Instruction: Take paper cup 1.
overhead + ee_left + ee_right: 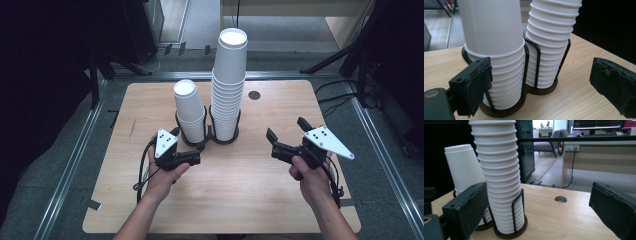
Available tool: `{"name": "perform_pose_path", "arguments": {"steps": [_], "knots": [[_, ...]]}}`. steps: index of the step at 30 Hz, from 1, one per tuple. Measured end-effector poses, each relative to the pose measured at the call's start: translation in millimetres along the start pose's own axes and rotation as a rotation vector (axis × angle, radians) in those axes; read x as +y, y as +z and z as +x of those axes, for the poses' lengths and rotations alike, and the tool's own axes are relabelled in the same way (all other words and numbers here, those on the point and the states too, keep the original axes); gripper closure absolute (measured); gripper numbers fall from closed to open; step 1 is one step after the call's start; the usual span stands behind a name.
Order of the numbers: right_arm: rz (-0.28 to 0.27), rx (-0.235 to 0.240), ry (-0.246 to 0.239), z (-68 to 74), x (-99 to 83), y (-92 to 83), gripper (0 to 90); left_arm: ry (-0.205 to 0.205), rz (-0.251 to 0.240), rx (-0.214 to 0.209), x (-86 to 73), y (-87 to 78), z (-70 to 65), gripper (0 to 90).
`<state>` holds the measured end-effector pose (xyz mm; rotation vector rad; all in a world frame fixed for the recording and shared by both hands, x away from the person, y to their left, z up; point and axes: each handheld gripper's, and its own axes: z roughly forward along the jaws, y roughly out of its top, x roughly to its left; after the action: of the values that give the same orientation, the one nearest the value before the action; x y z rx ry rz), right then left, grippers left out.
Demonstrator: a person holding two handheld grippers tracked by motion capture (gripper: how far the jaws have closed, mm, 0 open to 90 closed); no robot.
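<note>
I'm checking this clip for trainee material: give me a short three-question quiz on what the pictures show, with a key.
1. True or false: the left gripper is shut on a cup.
2. Which cup stack is taller? A) the left cup stack B) the right cup stack C) both equal
3. What keeps both stacks upright on the wooden table?

Key:
1. False. Its jaws stand open beside the holder, nothing pressed between them; the right gripper is open too, away from the cups.
2. B.
3. A black wire holder with two round bases, one stack in each.
</note>
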<state>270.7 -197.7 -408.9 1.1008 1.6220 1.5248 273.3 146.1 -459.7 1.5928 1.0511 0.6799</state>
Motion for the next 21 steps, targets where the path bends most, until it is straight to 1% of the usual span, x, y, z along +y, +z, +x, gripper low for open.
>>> {"name": "perform_pose_path", "arguments": {"steps": [3, 4, 6, 7, 8, 12, 21], "knots": [[-0.002, 0.007, 0.0, 4.7, 6.2, 5.4, 2.8, 0.001, 0.0, -0.007, 2.1, 6.0, -4.7, 4.5], [-0.004, 0.009, 0.001, 5.9, 8.2, 7.2, 2.8, 0.012, 0.004, -0.007, 2.4, 8.3, -6.1, 4.5], [-0.006, 0.016, 0.004, 8.7, 11.8, 10.6, 2.8, 0.012, 0.008, -0.013, 3.3, 12.7, -9.6, 4.5], [-0.005, 0.02, 0.001, 10.1, 13.4, 12.5, 2.8, 0.012, 0.008, -0.013, 3.3, 12.7, -9.6, 4.5], [-0.004, 0.02, -0.005, 11.3, 14.9, 14.5, 2.8, 0.016, 0.007, -0.017, 4.9, 17.0, -13.4, 4.5], [0.0, 0.054, 0.006, 15.5, 21.7, 20.9, 1.3, 0.025, 0.006, -0.021, 9.7, 25.0, -18.3, 4.5], [-0.01, 0.085, 0.004, 26.2, 35.9, 34.3, 1.1, 0.029, 0.001, -0.026, 20.3, 38.7, -22.6, 4.5]]}}
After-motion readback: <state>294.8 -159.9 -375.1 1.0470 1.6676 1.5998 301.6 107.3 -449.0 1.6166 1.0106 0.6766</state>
